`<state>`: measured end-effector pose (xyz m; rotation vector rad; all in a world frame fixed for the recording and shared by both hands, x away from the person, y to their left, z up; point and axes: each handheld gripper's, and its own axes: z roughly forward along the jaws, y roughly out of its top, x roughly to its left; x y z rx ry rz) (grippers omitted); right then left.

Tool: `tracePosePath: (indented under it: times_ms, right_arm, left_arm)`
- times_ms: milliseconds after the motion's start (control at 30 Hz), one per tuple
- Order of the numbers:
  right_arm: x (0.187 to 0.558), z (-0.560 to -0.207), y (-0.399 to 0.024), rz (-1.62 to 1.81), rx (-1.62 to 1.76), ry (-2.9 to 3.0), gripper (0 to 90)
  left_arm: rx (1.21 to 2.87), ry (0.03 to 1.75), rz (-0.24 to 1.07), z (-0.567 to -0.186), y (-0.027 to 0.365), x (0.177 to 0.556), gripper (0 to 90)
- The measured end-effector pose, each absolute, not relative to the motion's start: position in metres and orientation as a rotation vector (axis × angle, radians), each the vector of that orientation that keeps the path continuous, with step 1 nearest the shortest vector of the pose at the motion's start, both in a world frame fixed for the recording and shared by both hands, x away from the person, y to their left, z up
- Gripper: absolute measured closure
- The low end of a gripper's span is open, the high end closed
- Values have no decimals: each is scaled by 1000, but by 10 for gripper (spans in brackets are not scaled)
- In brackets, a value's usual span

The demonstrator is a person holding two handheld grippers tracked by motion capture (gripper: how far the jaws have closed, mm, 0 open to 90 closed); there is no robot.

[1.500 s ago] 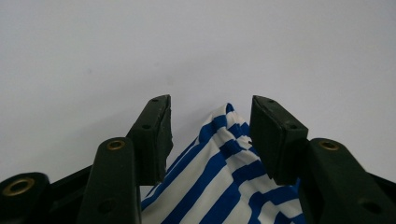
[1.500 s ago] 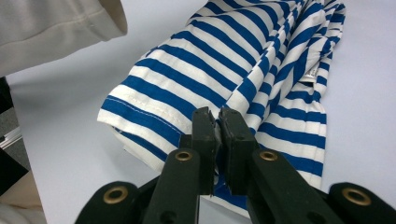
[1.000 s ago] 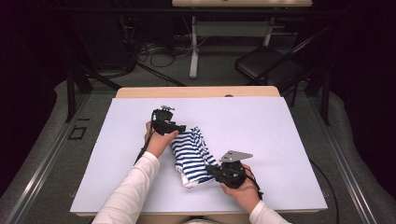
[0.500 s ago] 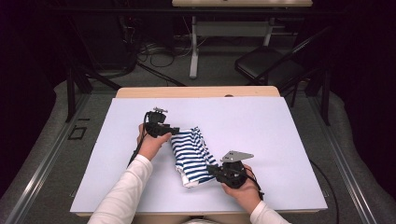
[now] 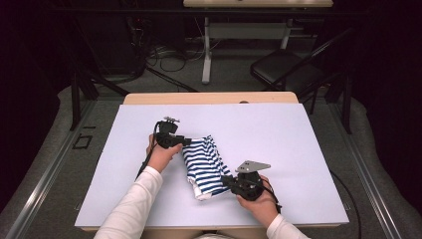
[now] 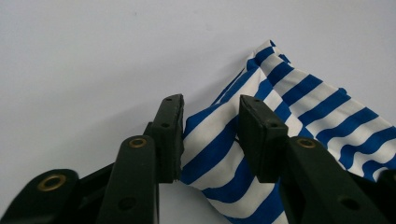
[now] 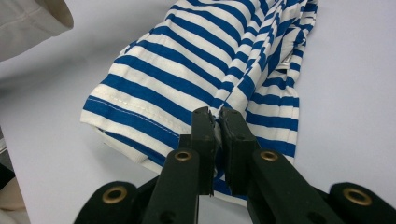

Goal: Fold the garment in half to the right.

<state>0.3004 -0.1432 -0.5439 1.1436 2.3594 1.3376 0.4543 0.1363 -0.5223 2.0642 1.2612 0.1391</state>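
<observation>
1. Striped cloth [image 5: 205,167] lies bunched on the white table [image 5: 298,149], its long axis running from the far left end to the near right end.
2. Left gripper [image 6: 210,135] at the far end: jaws have just been closing, cloth corner between them (pads not yet pinching).
3. Right gripper [image 7: 217,123] clenched on the near hem.

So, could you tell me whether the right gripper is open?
No, the right gripper is pinched shut on the striped cloth's edge.
</observation>
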Motion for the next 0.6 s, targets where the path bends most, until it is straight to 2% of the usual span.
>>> tracePosePath:
  times_ms: [300, 600]
  right_arm:
    - [301, -545, -145, 1330, 1152, 2357, 848]
    - [302, -547, -147, 1313, 1167, 2357, 846]
  left_arm:
    - [2081, 1259, 133, -525, 136, 453, 776]
    - [2086, 1254, 156, -527, 131, 454, 846]
